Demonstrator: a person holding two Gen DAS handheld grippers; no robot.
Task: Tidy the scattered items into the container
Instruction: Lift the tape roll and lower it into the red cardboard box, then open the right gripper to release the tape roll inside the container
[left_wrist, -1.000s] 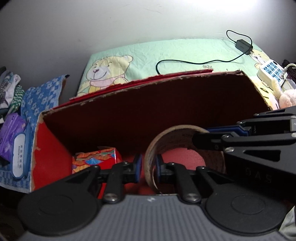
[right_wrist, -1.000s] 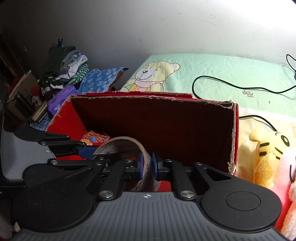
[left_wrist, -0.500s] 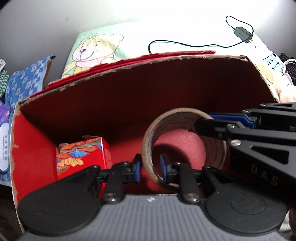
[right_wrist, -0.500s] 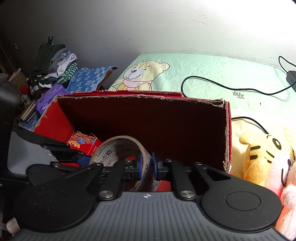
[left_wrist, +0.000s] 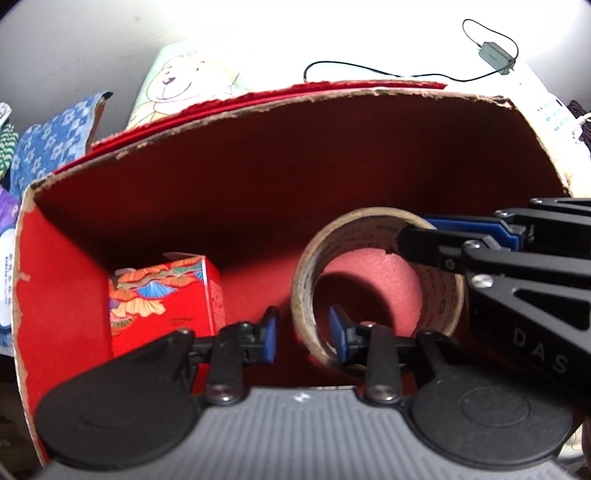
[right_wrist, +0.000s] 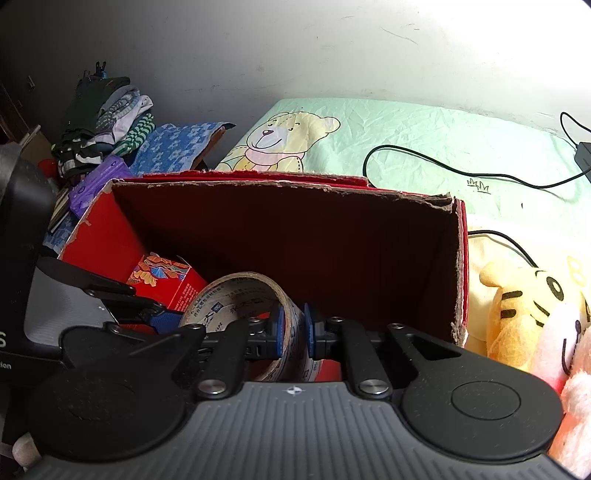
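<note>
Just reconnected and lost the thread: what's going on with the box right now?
The right tongs are clamped on the wall of a tape roll, holding it down inside the red cardboard box. The left tongs are open, straddling the roll's near rim without squeezing it. A small red patterned carton already sits in the box's left corner.

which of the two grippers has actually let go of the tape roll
The left gripper: its blue pads stand apart, straddling the tape roll wall without pinching it. The right gripper is clamped on the opposite wall.
</note>
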